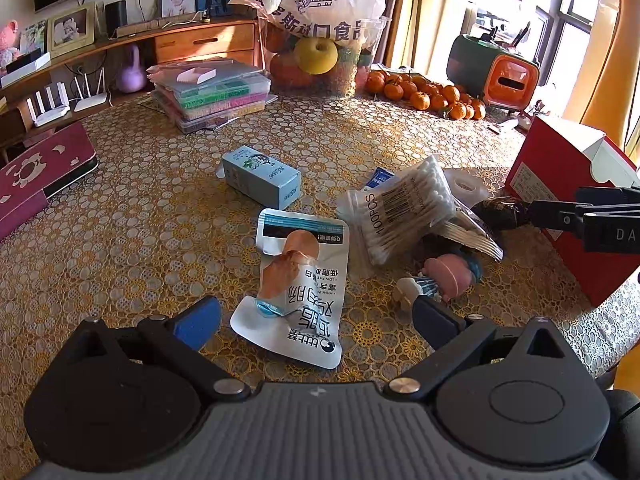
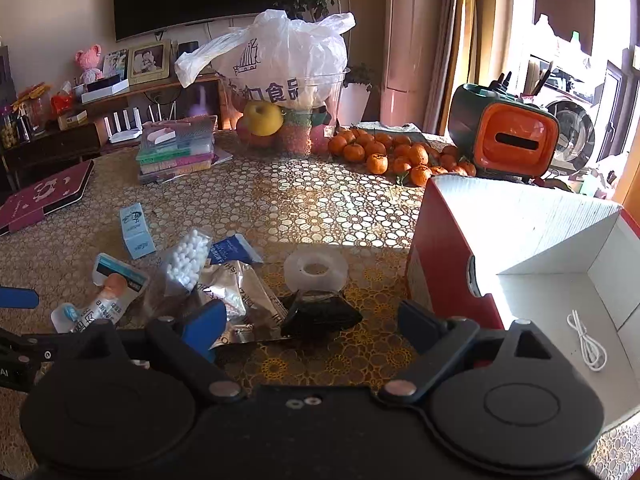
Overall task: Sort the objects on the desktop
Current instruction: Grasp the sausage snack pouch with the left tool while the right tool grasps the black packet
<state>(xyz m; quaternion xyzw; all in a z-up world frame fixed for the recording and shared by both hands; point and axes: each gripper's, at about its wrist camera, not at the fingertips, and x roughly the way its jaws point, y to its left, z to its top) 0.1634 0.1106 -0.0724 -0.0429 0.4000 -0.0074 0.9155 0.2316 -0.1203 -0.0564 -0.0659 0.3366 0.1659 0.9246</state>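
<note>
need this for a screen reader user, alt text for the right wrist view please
The open right gripper hovers over a small dark packet on a patterned table. A red box holding a white cable sits right; cotton swabs and packets lie left.

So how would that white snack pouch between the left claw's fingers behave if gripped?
The snack pouch looks creased and torn at the top, so probably floppy and light. Its glossy film may slip. It lies flat on the tablecloth, so an edge pinch seems likelier.

Window glare right; fisheye-warped edges
</note>
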